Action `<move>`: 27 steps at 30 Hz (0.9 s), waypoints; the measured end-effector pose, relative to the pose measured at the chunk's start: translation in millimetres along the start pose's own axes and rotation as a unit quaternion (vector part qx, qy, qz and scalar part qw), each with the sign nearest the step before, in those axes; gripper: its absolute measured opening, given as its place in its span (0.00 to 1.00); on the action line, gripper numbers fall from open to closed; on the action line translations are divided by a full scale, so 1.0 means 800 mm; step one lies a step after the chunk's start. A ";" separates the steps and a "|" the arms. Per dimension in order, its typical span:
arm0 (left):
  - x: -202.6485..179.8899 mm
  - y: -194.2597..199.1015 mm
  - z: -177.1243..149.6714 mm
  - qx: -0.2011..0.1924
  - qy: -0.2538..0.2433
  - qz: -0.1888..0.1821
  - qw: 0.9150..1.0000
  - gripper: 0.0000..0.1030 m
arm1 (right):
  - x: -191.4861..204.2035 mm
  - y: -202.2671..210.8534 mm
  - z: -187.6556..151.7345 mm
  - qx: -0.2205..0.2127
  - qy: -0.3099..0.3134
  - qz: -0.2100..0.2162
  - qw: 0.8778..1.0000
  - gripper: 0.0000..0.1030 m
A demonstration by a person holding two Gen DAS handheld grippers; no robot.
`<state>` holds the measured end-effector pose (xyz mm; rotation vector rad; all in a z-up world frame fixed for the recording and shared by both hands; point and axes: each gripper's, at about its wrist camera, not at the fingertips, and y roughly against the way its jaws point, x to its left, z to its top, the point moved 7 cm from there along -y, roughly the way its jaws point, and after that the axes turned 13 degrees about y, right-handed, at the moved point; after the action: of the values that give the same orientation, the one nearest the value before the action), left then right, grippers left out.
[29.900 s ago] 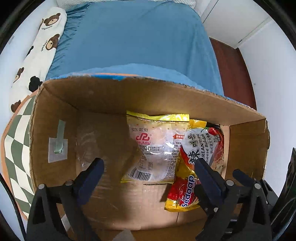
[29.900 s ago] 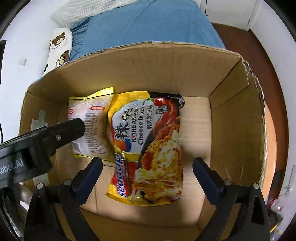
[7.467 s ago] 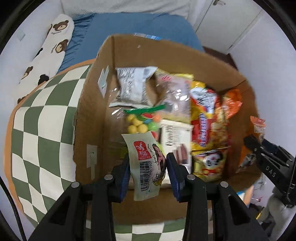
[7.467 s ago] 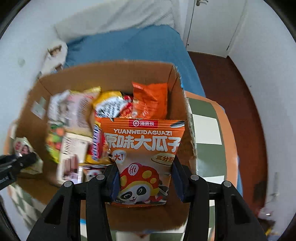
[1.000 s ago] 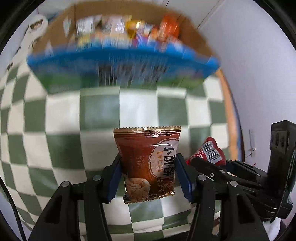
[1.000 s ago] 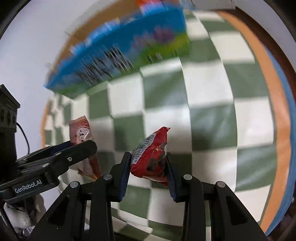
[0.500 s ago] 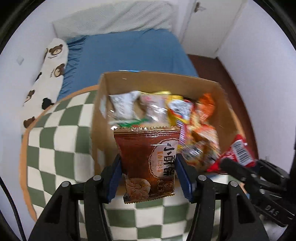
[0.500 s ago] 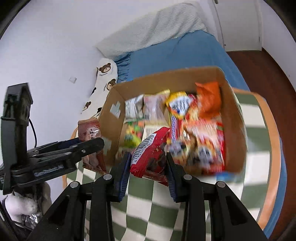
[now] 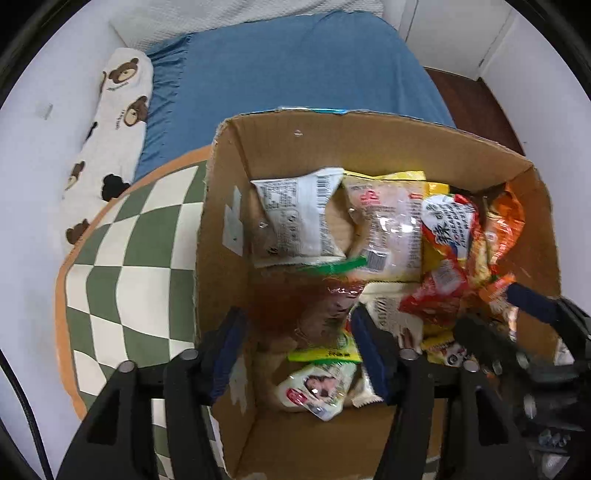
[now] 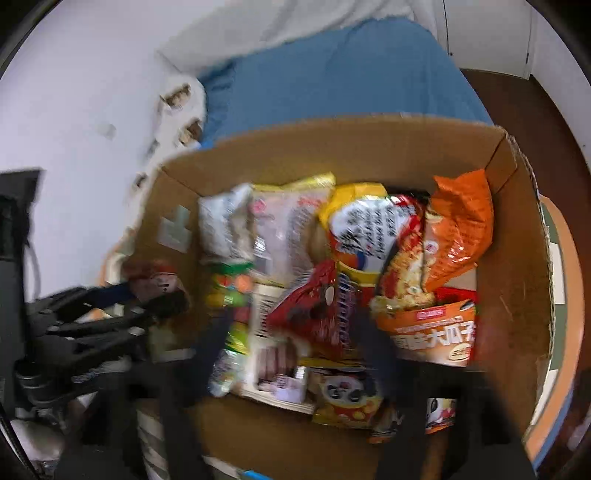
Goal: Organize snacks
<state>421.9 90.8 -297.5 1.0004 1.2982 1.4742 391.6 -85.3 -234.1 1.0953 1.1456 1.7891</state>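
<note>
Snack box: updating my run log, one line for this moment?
left gripper open | right gripper open | brown packet, red packet over box

I see a blue bed (image 9: 295,70) across the top of the left wrist frame, with a white blanket (image 9: 240,13) along its upper edge. At upper left lies a white bear-print pillow (image 9: 110,125) against the white wall (image 9: 33,155). A green-and-white checked cloth (image 9: 133,266) with an orange border fills the left middle. At upper right I see dark brown floor (image 9: 476,99) and a white door (image 9: 454,29).
</note>
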 end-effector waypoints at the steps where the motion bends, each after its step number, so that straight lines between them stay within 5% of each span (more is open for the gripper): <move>1: 0.000 -0.004 0.000 0.002 0.004 0.001 1.000 0.79 | -0.005 -0.003 -0.001 0.006 0.001 -0.008 1.000 0.94; 4: -0.002 -0.006 -0.002 0.005 0.013 -0.012 1.000 0.90 | -0.023 -0.007 -0.010 0.017 -0.007 -0.031 0.999 0.96; 12: -0.019 -0.004 -0.012 0.000 0.016 -0.039 0.999 0.98 | -0.062 0.005 -0.033 0.025 -0.018 -0.086 0.996 0.97; 19: -0.034 0.025 -0.023 -0.034 0.023 -0.078 0.996 0.98 | -0.059 0.045 -0.051 0.000 -0.007 -0.110 0.994 0.97; 27: -0.025 0.081 -0.052 -0.108 0.028 -0.081 0.990 0.98 | -0.040 0.100 -0.074 -0.049 0.004 -0.135 0.990 0.97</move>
<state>380.0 57.7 -237.9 0.7012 1.2007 1.4891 338.3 -158.7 -181.7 0.8327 1.1404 1.6208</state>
